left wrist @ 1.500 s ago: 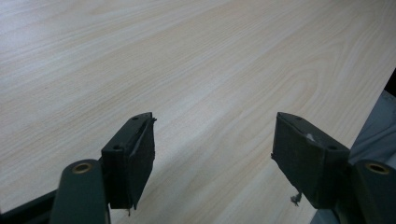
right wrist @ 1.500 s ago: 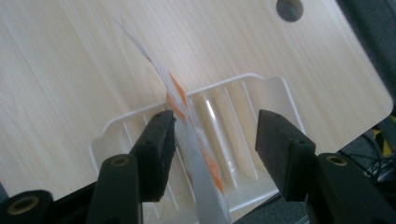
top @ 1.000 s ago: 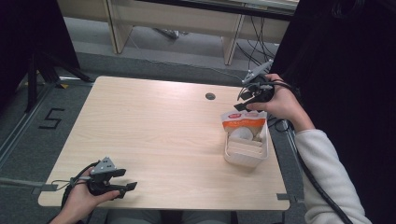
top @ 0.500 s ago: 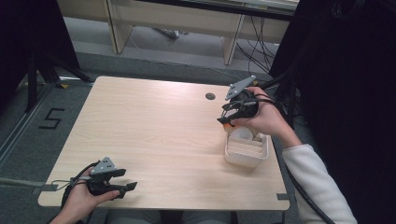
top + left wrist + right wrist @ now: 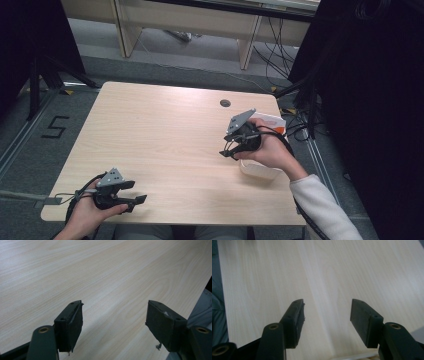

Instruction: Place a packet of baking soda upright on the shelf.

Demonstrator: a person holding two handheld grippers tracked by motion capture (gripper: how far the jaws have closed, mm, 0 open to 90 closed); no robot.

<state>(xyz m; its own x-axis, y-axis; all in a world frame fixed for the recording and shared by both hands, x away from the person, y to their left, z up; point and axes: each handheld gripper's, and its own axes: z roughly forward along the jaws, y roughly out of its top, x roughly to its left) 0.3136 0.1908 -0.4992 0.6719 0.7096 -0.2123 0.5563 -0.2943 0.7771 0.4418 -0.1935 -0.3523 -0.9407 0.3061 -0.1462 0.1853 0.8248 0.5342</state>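
Observation:
A white tray (image 5: 260, 171) sits near the table's right edge, mostly hidden behind the person's right hand. A white and orange packet (image 5: 272, 121) peeks out at its far end. My right gripper (image 5: 226, 151) hovers just left of the tray, open, nothing between its jaws; in the right gripper view (image 5: 325, 322) bare wood lies between them and the tray's white rim (image 5: 354, 356) shows at the bottom. My left gripper (image 5: 137, 201) rests near the table's front left corner, open and empty, and the left gripper view (image 5: 113, 327) looks along the wood.
The light wooden table (image 5: 165, 135) has a round cable hole (image 5: 225, 103) at the back right. Cables hang off the right side (image 5: 300, 120). A floor mark "5" (image 5: 54, 127) lies to the left.
The right hand and gripper have moved from the far right end of the tray toward the person and leftward, now covering most of the tray. The left gripper has not moved.

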